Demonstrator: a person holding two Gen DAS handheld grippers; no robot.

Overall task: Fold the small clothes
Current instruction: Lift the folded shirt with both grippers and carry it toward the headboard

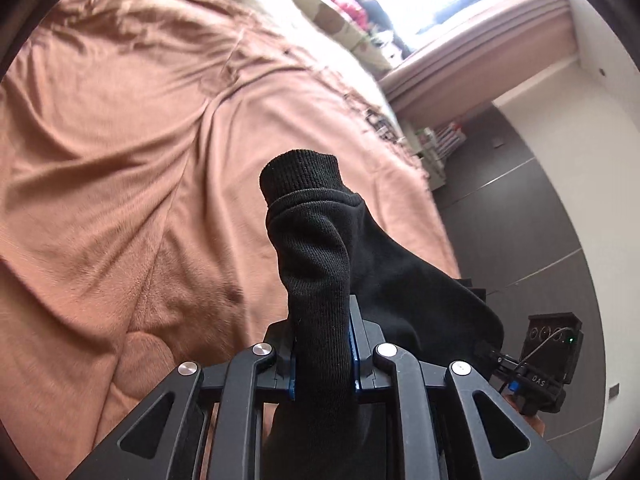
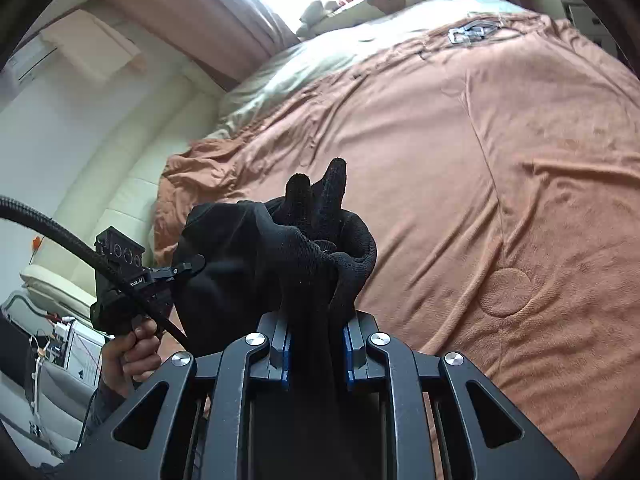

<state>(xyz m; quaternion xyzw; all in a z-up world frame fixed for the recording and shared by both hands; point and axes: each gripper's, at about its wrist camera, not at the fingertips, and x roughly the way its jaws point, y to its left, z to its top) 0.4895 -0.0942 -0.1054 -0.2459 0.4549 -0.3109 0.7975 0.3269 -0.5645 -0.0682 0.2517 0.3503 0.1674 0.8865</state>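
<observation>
Both claws are clamped on the same garment: the left gripper (image 1: 322, 354) has its blue-padded jaws pressed onto a bunched ribbed end of a black knit piece of clothing (image 1: 360, 264), and the right gripper (image 2: 316, 354) is pinched on another gathered part of that black cloth (image 2: 280, 248). One garment is counted, held off the bed between two claws; whether it is a single sock-like item or a pair rolled together cannot be told. From the left claw the cloth rises straight ahead between the fingers, with a cuffed end standing up beyond the tips and the rest draping toward the right claw, which shows at the lower right edge of the left view. From the right claw two dark points stick up ahead, and the fabric sags leftward to the other tool, gripped by a person's hand (image 2: 134, 350). The long axis is judged to run from claw to claw, so neither is nearer. Below and ahead of both claws lies one rumpled salmon-brown plush blanket (image 1: 120, 160), where the laying-down would probably be done.
</observation>
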